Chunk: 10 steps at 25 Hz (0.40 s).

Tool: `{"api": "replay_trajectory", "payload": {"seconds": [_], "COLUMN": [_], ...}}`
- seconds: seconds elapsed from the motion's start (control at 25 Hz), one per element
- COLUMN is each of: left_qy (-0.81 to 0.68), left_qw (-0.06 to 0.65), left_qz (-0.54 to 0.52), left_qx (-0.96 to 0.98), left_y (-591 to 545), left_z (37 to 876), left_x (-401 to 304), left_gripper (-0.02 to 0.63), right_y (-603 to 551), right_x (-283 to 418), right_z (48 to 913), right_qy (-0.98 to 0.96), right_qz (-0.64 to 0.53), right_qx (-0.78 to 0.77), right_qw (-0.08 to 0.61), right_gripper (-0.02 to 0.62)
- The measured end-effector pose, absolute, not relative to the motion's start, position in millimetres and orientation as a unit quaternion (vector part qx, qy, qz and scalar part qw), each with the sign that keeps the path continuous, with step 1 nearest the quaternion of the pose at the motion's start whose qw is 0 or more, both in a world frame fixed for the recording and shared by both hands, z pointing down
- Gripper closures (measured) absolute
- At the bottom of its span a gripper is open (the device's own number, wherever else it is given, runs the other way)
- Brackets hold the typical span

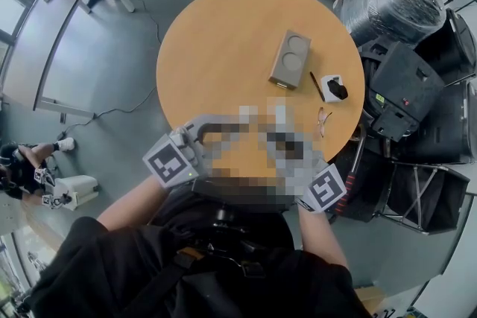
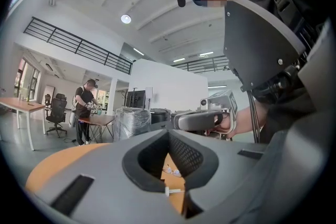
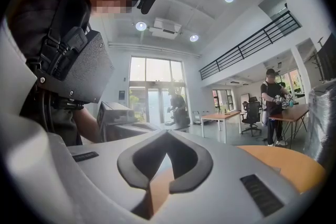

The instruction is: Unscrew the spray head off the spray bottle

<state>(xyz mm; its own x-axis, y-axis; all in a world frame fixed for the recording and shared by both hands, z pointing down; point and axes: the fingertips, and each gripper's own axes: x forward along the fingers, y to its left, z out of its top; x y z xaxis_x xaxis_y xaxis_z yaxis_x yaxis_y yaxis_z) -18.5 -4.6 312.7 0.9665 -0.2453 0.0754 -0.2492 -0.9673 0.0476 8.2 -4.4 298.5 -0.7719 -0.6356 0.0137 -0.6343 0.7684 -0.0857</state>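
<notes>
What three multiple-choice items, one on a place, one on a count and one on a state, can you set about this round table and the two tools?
1. Where do the eyeglasses lie?
A. on a chair
B. on the floor
C. on the round table, near its right edge in the head view

2. How many round recesses has the grey block?
A. two
B. one
C. four

3. How do the left tool and the right tool stand?
A. both wide open
B. both shut and empty
C. left shut on a bottle

Key:
1 C: the eyeglasses rest on the orange top, just below the pen.
2 A: two circles show in its top.
3 B: in each gripper view the pads meet at the tips with nothing between them.
</notes>
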Motion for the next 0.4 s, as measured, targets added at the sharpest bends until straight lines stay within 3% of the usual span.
{"api": "replay_trajectory", "payload": {"seconds": [0.4], "left_qy": [-0.115], "left_qw": [0.040], "left_qz": [0.024], "left_qx": [0.992], "left_y": [1.8], "left_z": [312.9], "left_x": [-12.5], "left_gripper": [0.584], "right_y": [-2.6], "right_x": [8.9], "right_z": [306.9], "right_qy": [0.940], "right_qz": [-0.049], "right_qx": [-0.337], "right_qw": [0.001], "right_gripper": [0.586]}}
